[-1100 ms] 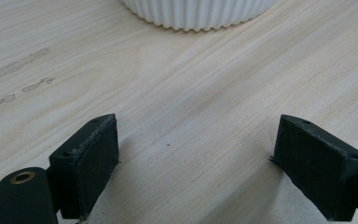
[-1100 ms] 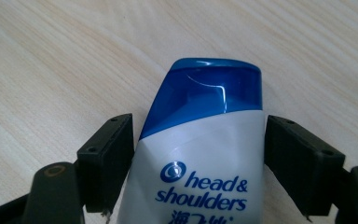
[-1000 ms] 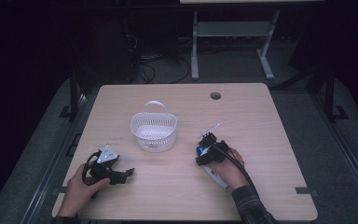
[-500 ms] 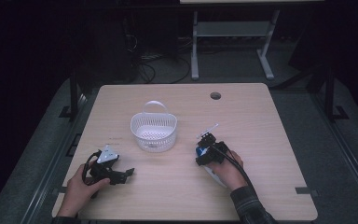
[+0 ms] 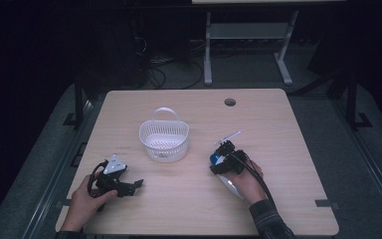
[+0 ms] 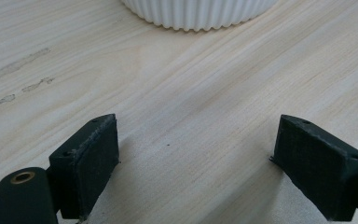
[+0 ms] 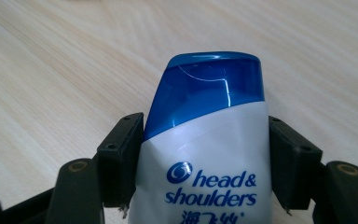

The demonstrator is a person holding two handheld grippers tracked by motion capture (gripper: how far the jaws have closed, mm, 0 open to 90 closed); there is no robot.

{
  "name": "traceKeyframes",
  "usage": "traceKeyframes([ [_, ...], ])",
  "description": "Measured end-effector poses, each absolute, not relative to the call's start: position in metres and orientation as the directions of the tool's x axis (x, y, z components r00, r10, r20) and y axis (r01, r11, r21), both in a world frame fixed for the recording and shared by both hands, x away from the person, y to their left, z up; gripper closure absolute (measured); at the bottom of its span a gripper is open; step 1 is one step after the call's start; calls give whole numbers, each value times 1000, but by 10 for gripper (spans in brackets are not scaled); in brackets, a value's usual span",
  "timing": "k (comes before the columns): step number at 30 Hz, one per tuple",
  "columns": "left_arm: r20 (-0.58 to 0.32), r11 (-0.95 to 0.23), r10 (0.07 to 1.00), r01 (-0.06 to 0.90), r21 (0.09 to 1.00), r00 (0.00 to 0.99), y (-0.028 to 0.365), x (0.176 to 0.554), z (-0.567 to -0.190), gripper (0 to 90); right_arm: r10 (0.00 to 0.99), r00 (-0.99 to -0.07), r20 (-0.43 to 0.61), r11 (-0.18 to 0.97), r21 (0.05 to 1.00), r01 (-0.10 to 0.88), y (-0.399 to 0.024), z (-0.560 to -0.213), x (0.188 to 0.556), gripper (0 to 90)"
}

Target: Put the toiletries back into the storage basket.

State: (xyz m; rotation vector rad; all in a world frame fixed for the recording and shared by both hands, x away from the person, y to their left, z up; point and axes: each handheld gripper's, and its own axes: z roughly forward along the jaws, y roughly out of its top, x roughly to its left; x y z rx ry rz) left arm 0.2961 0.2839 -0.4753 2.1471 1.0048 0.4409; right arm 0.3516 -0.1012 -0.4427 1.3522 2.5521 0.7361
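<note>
We have our right claw (image 5: 224, 158) closed around a shampoo bottle (image 7: 207, 149), its two jaws pressing the white body from either side just below the blue cap, as the right gripper view shows. In the high view the bottle (image 5: 218, 160) sits low over the table (image 5: 288, 149), to the right of the white basket (image 5: 163, 140) and apart from it; we cannot tell whether it rests on the wood or is just lifted. We judge that the grasp is made and the carry is about to begin: the next move calls for raising the bottle clear of the table, swinging it left over the basket's rim and under or beside the arched handle, then letting go inside. Our left claw (image 6: 196, 163) rests on the table with its jaws spread wide and nothing between them, the ribbed wall of the basket (image 6: 198, 14) just ahead of it. Compared with the earlier frames, little differs: both hands sit in nearly the same places, and the basket has not shifted.
</note>
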Motion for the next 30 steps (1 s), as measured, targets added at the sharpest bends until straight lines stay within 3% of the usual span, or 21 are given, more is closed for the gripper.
traceKeyframes([
  [7, 7, -442, 770, 525, 727, 639, 284, 296, -475, 131, 803, -573, 166, 388, 584, 713, -119, -426, 347, 349],
  [30, 6, -440, 771, 525, 729, 637, 284, 296, -475, 131, 750, -601, 276, 203, 769, 606, -153, -387, 330, 354],
])
